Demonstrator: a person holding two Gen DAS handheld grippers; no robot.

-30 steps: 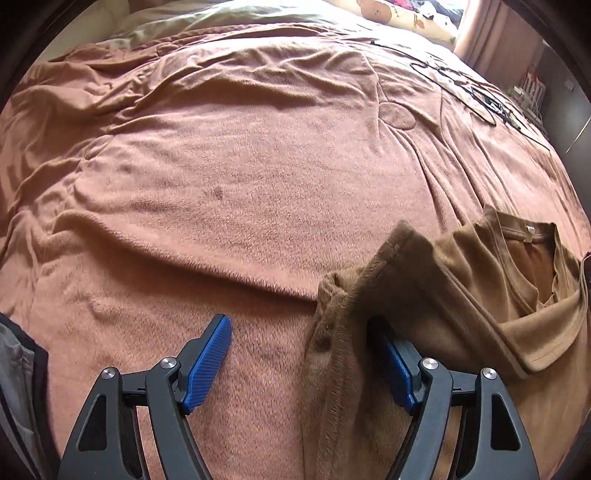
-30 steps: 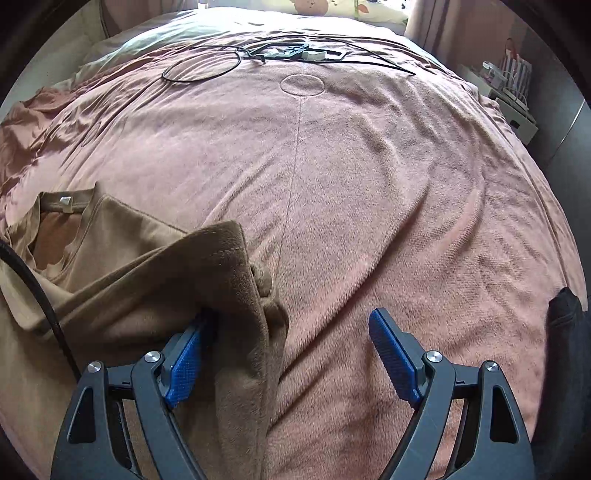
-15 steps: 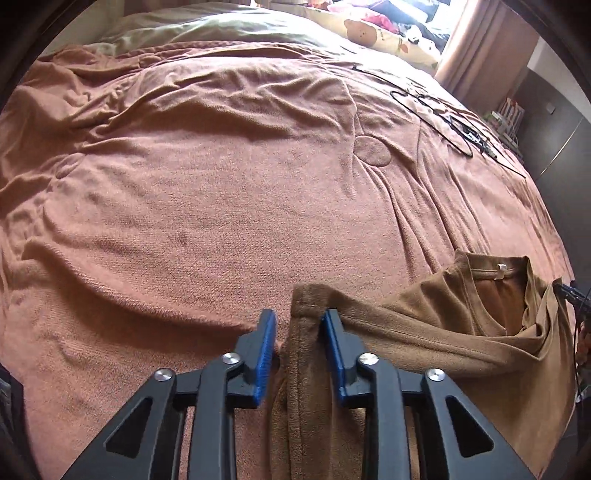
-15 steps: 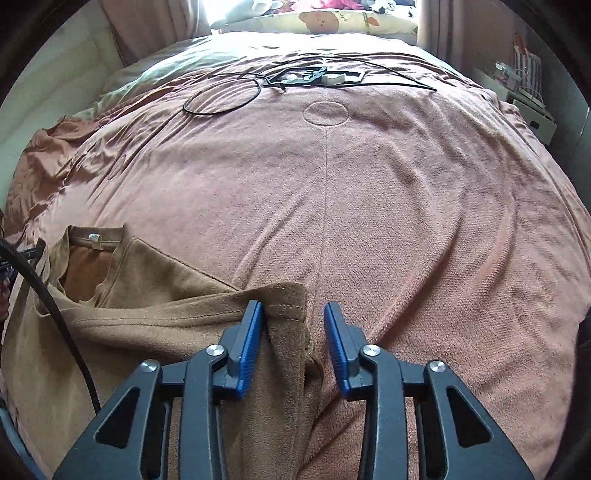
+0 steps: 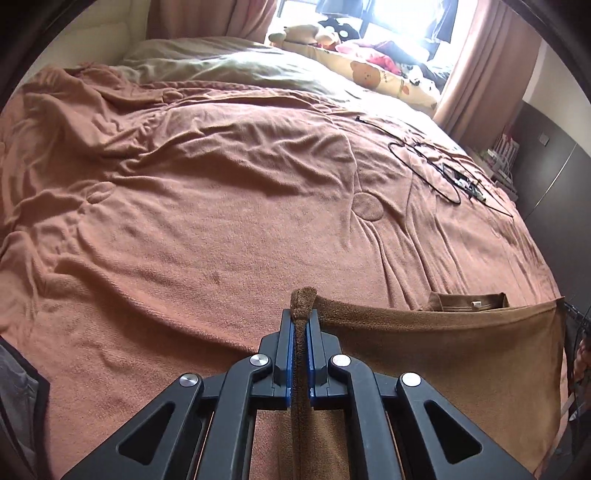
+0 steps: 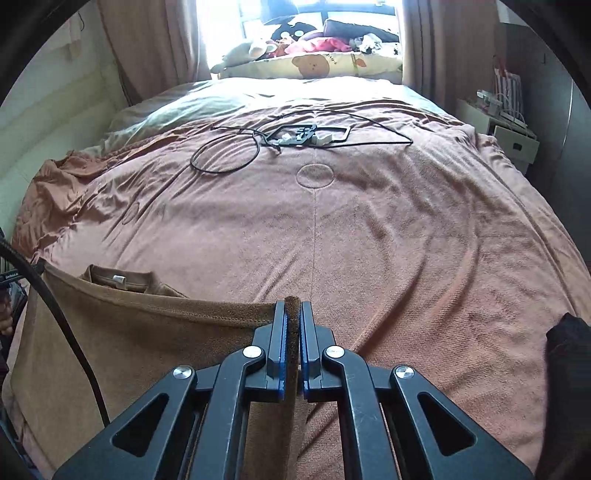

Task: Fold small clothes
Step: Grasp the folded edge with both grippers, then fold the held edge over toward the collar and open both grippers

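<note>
Both grippers have closed and lifted; left gripper (image 5: 300,325) and right gripper (image 6: 292,314) pinch the brown shirt (image 5: 443,350) taut above the bed (image 5: 221,221).

Left gripper (image 5: 300,325) black with silver screws, blue pads, right gripper (image 6: 292,314) alike

Bed (image 6: 369,240), filling most of the frame: rust-brown blanket (image 5: 221,221), creased, with a stitched circle at centre. Black cables (image 6: 229,155) looped upper centre. Pale duvet (image 6: 207,99) behind. Bear-print pillow (image 6: 314,64) and soft toys along the top. Bright window (image 6: 288,14) top centre, pinkish-brown curtains (image 6: 155,44) either side. White bedside unit (image 6: 506,133), upper right. Cream wall (image 6: 55,92), left.
</note>
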